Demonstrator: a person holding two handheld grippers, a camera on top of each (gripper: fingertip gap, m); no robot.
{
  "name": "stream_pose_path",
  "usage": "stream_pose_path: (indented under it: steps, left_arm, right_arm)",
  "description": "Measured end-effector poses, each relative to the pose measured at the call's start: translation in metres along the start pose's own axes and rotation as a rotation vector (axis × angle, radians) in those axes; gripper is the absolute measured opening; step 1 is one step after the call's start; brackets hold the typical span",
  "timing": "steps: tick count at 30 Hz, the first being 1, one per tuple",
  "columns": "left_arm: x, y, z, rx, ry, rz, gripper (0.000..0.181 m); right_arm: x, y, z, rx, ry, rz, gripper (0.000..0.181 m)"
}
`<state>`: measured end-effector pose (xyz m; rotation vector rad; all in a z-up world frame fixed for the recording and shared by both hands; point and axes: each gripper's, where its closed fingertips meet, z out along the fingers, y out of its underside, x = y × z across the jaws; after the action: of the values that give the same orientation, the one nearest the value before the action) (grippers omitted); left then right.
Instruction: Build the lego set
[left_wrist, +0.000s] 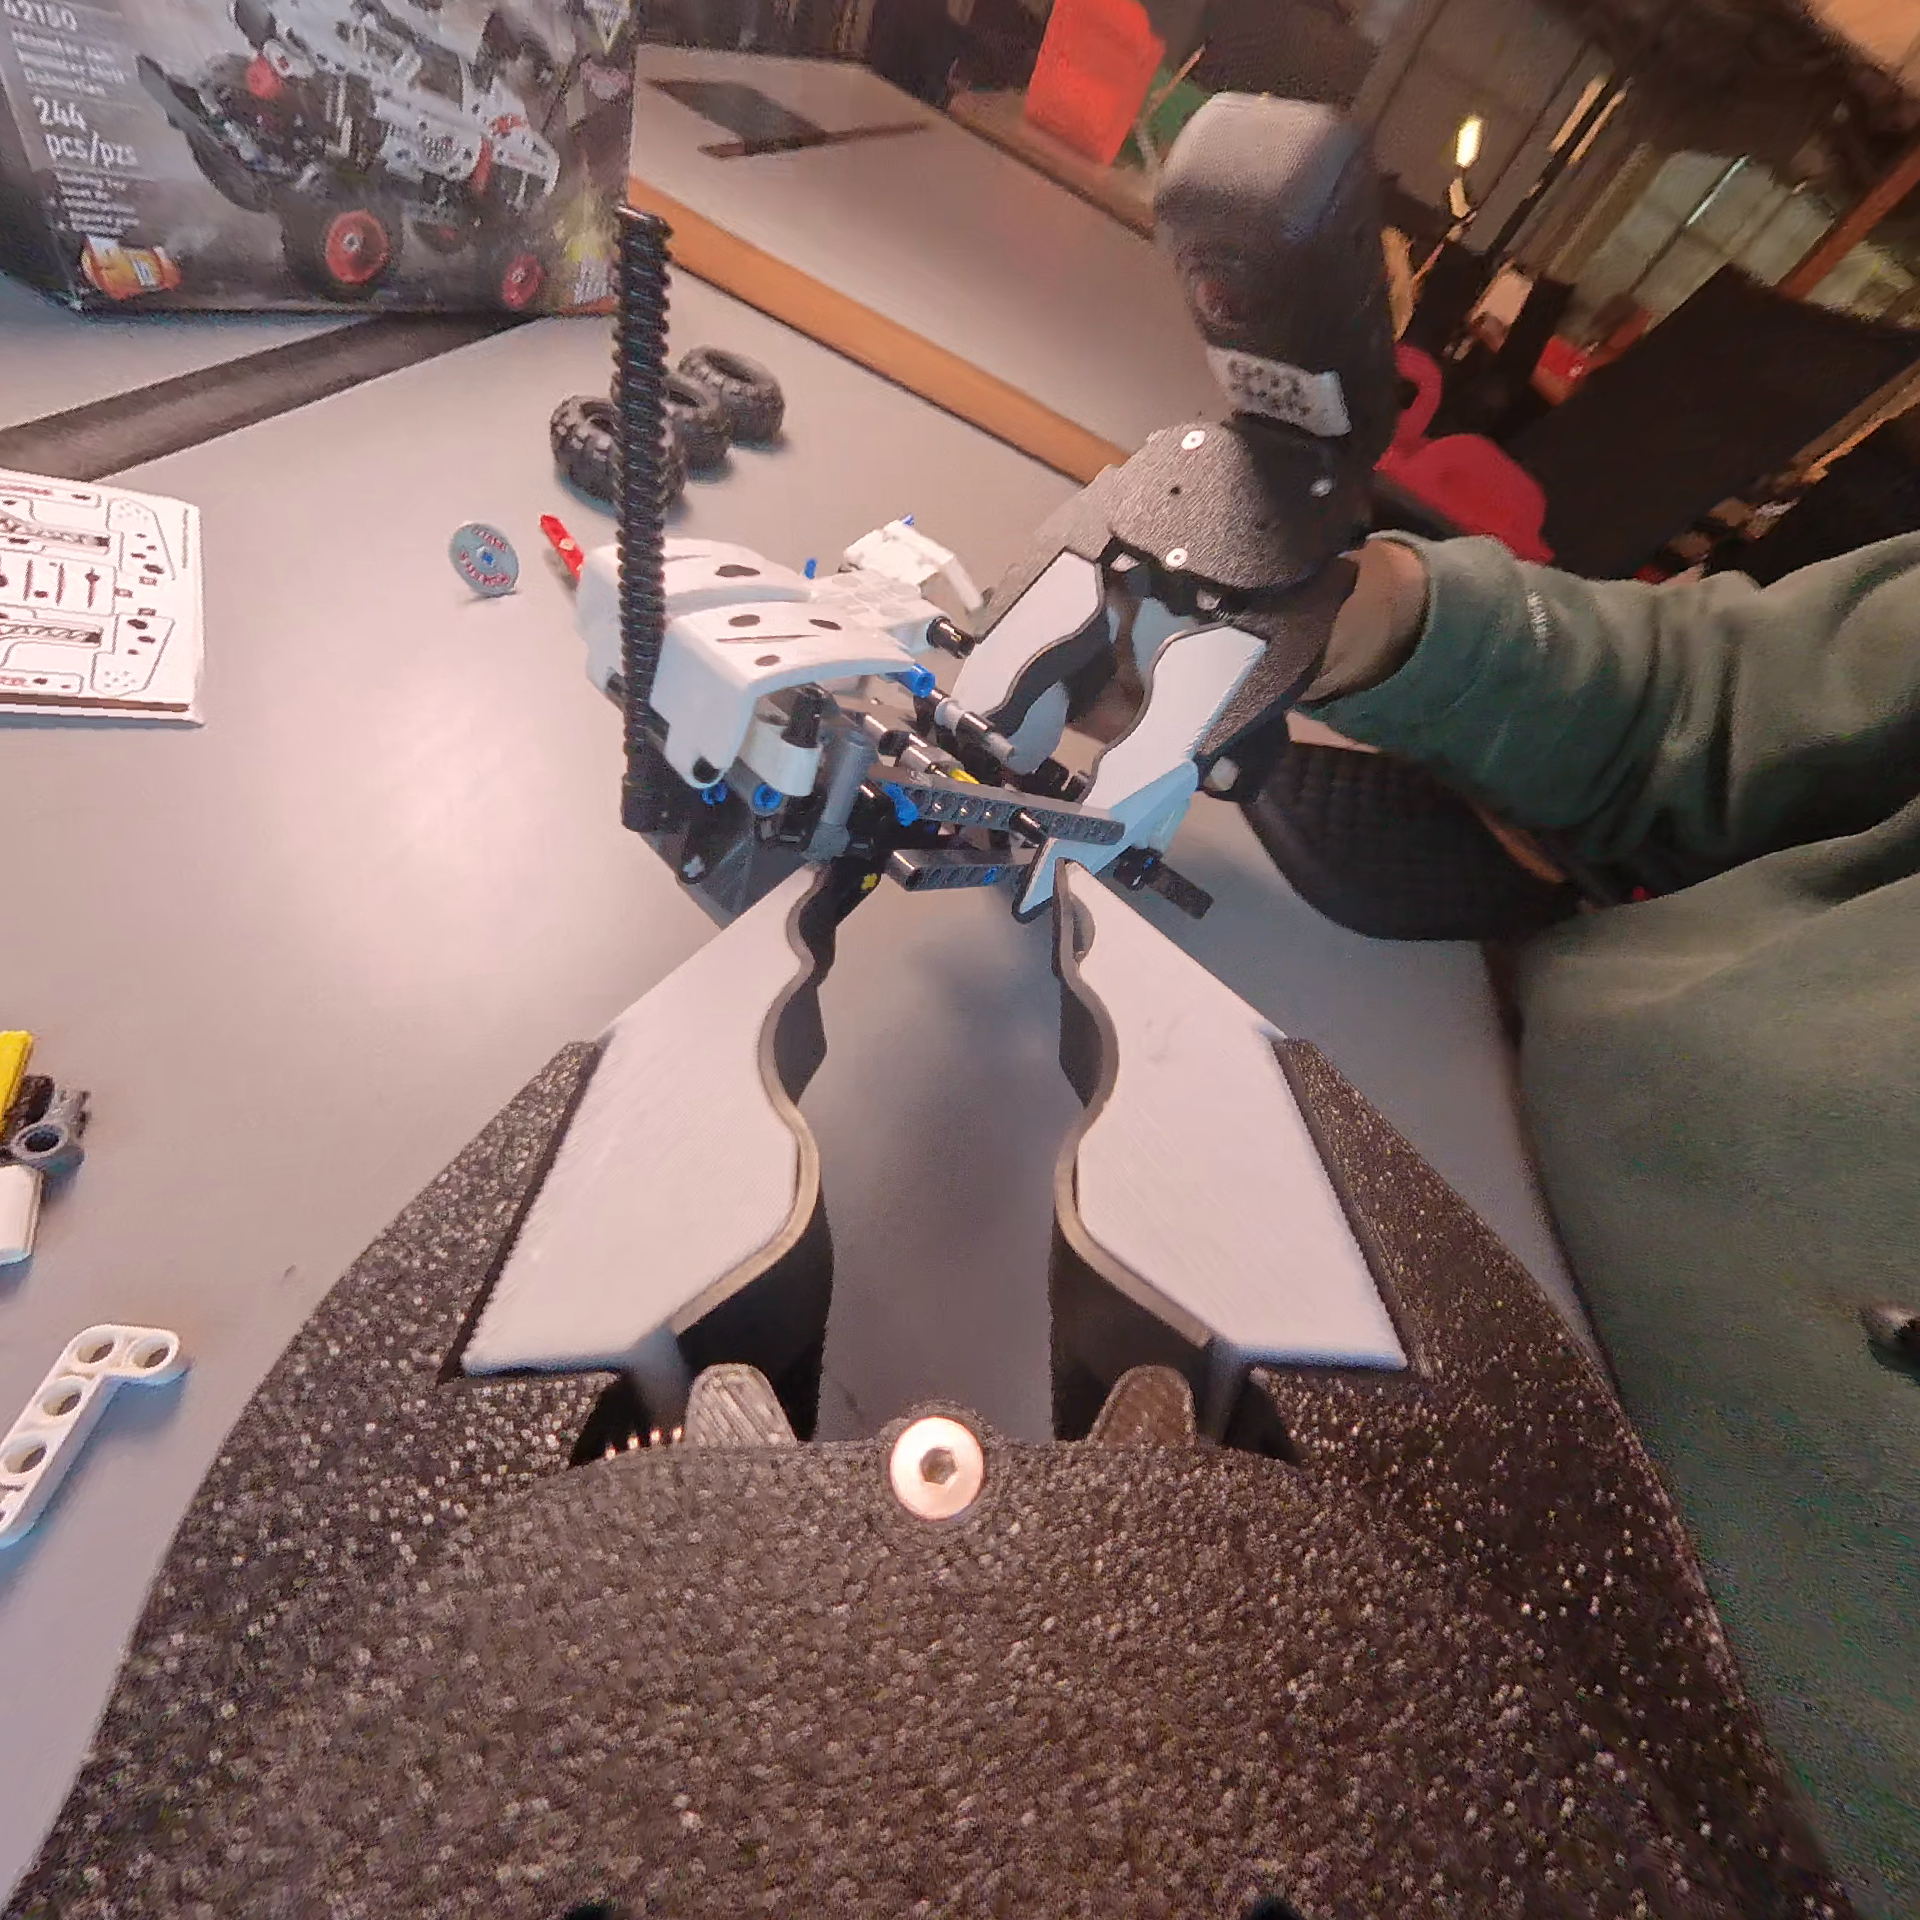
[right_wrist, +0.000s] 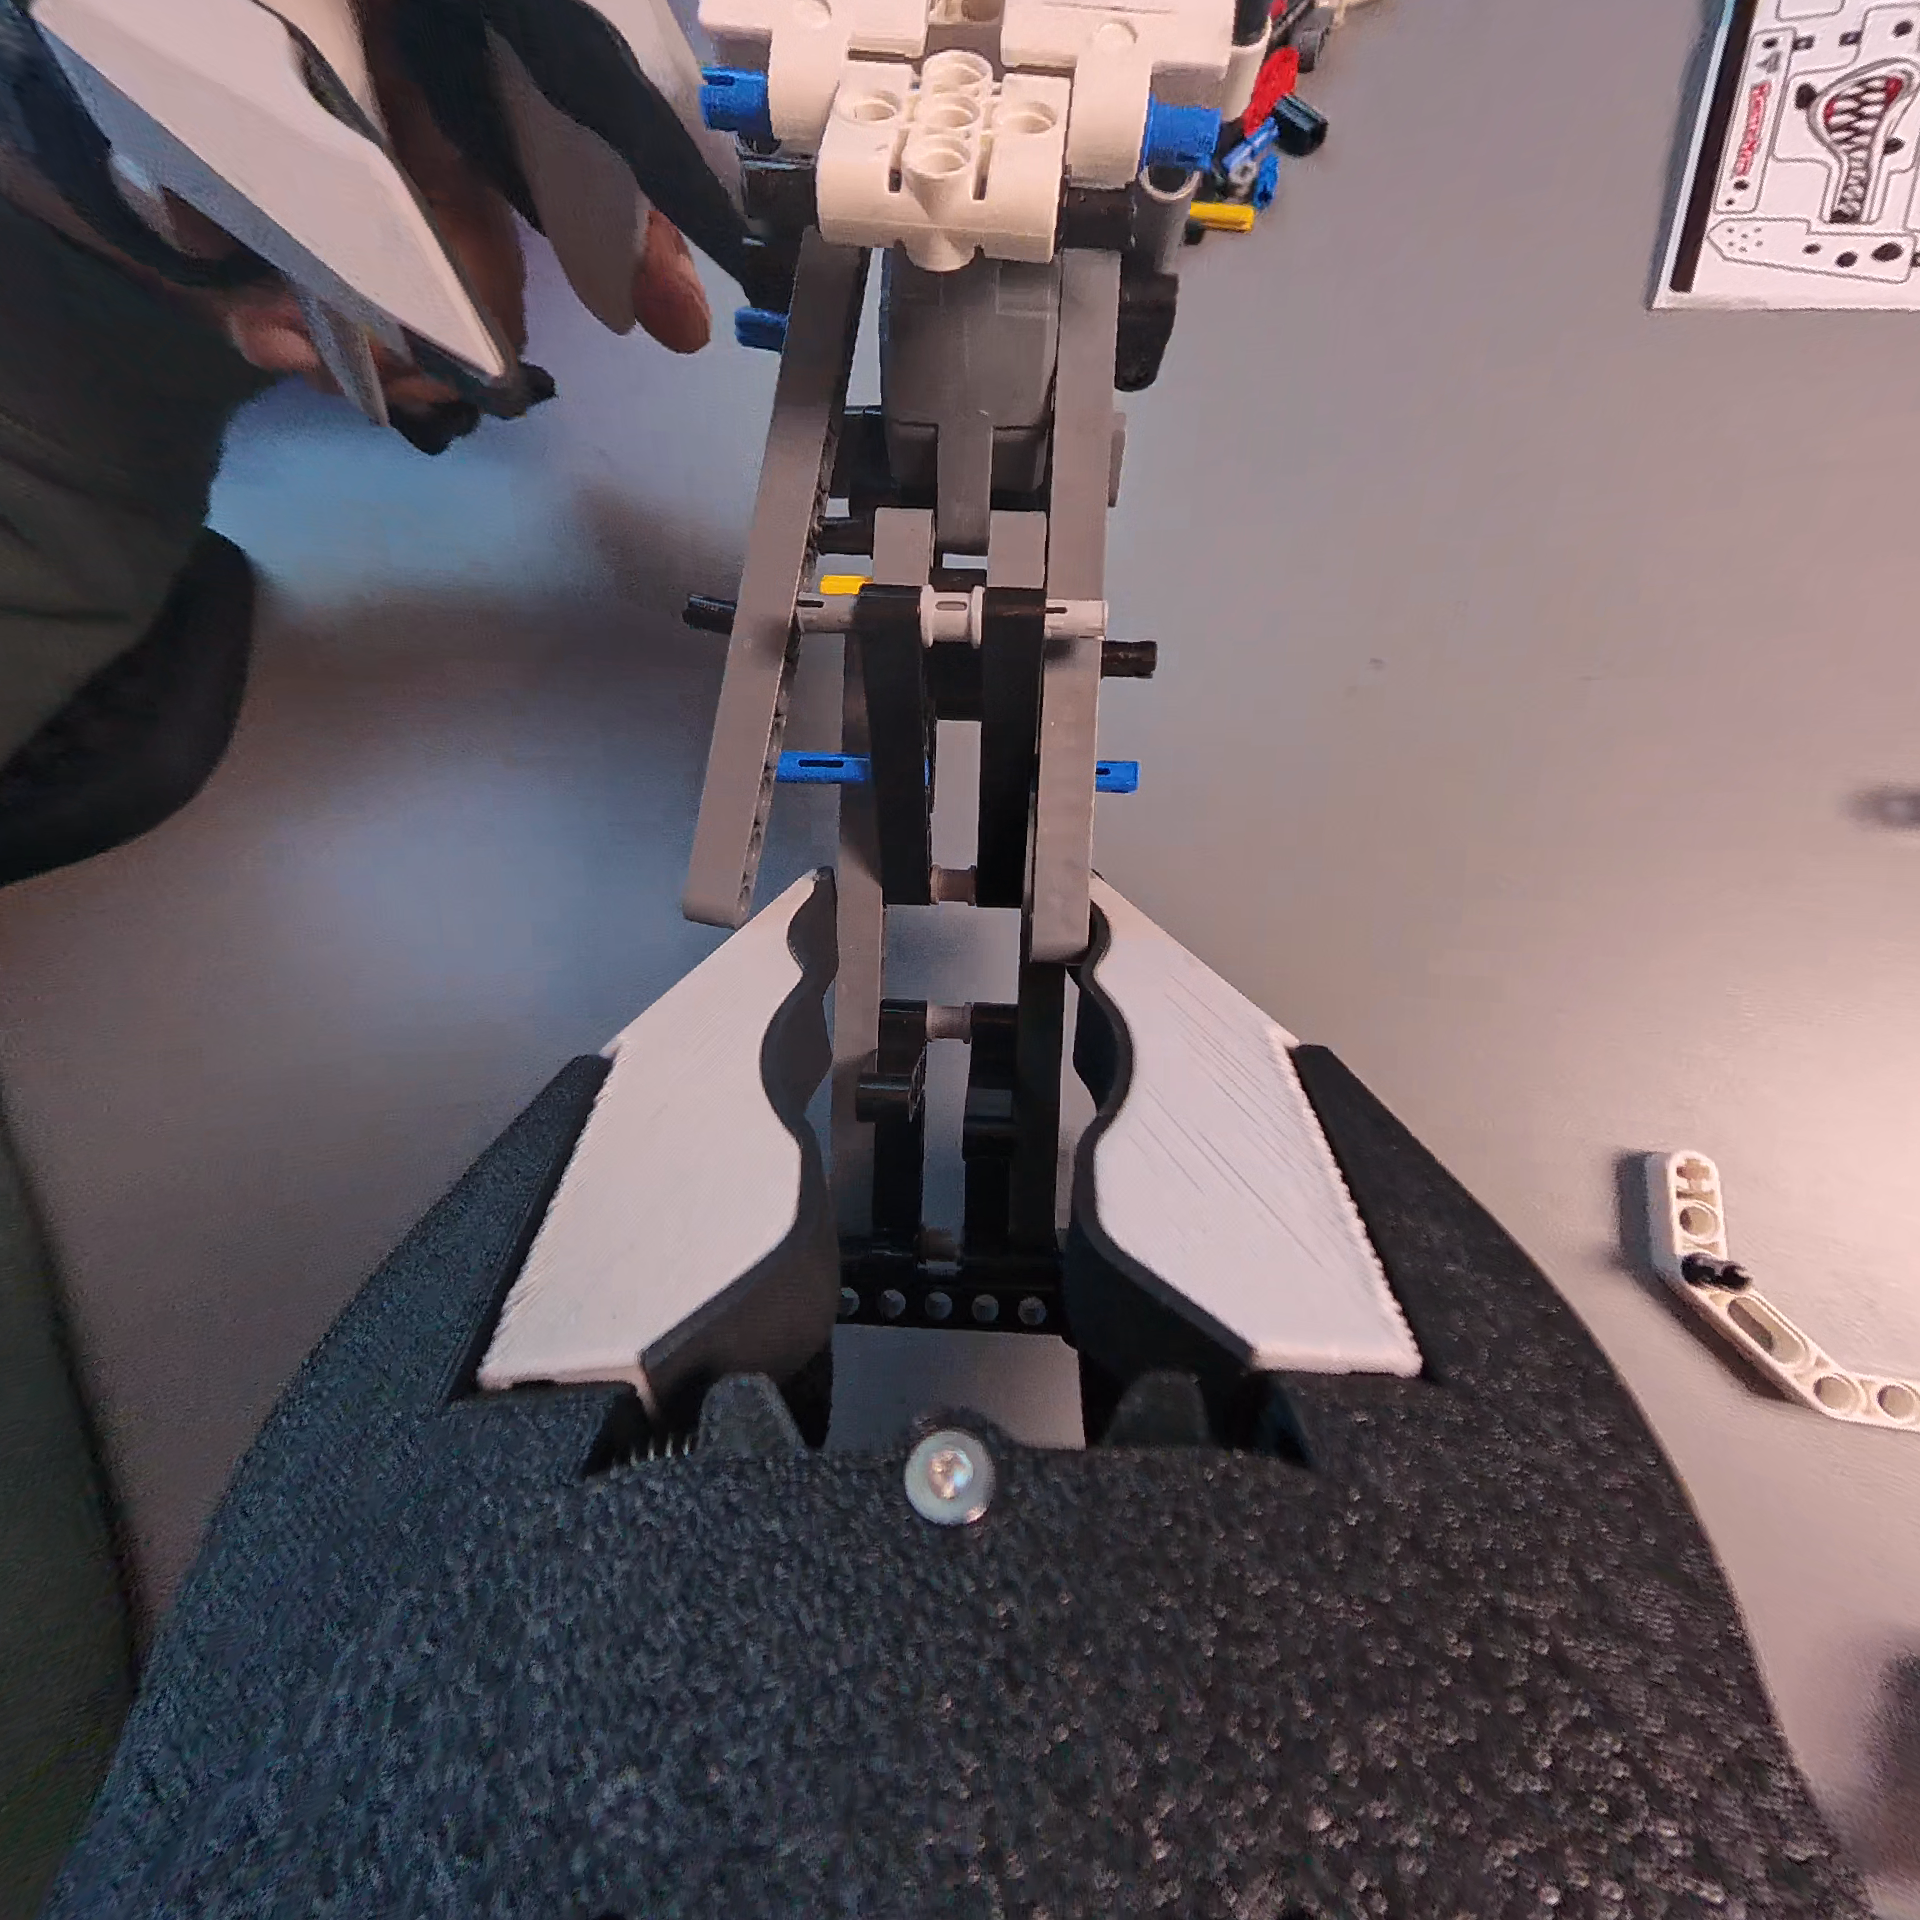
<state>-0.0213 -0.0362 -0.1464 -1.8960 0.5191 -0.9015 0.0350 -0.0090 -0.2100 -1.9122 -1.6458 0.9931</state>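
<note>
- Right now we are working on the half-built truck chassis (right_wrist: 956, 644), which is held above the grey worktop (left_wrist: 312, 883); its white body end is pointing away from the right hand-held gripper (right_wrist: 951, 935) and its long axis is running straight out along that gripper's fingers.
- We are clamping the right hand-held gripper on the chassis's rear grey and black beams, one finger on each side of the frame.
- We are bringing the left hand-held gripper (left_wrist: 935, 894) in from the side, its jaws parted and empty, its tips just beside the side beams of the chassis (left_wrist: 831, 707), so the frame is lying just ahead of it and crosswise.
- We are judging that the left one is the free one for the next piece, since the right is busy steadying the model.
- Around it, we are seeing three black tyres (left_wrist: 665, 416), a grey disc (left_wrist: 484, 559), the sticker sheet (left_wrist: 94, 603), the set's box (left_wrist: 312, 145) and a loose white angled beam (right_wrist: 1756, 1320), all well apart from the model.
- Standing in the way, a tall black ribbed rod (left_wrist: 639, 499) is rising beside the white body.
</note>
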Motion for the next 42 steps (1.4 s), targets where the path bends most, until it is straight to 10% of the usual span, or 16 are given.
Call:
stream_pose_path:
  steps: [13,20,27,42]
  left_arm:
    - [-0.002,0.014,-0.023,-0.124,-0.064,0.158,0.041]
    - [-0.006,0.003,-0.03,0.079,0.109,-0.09,0.082]
    - [0.039,-0.006,-0.024,0.127,0.393,-0.132,0.047]
    - [-0.011,-0.014,-0.011,0.249,0.222,-0.453,0.026]
  right_arm:
    - [-0.015,-0.009,-0.003,-0.057,-0.374,0.151,0.044]
    - [-0.035,-0.023,-0.021,-0.089,-0.582,0.022,0.044]
    - [-0.067,-0.024,-0.028,-0.151,-0.714,-0.133,0.044]
    - [-0.02,-0.039,-0.013,-0.028,-0.56,-0.109,0.052]
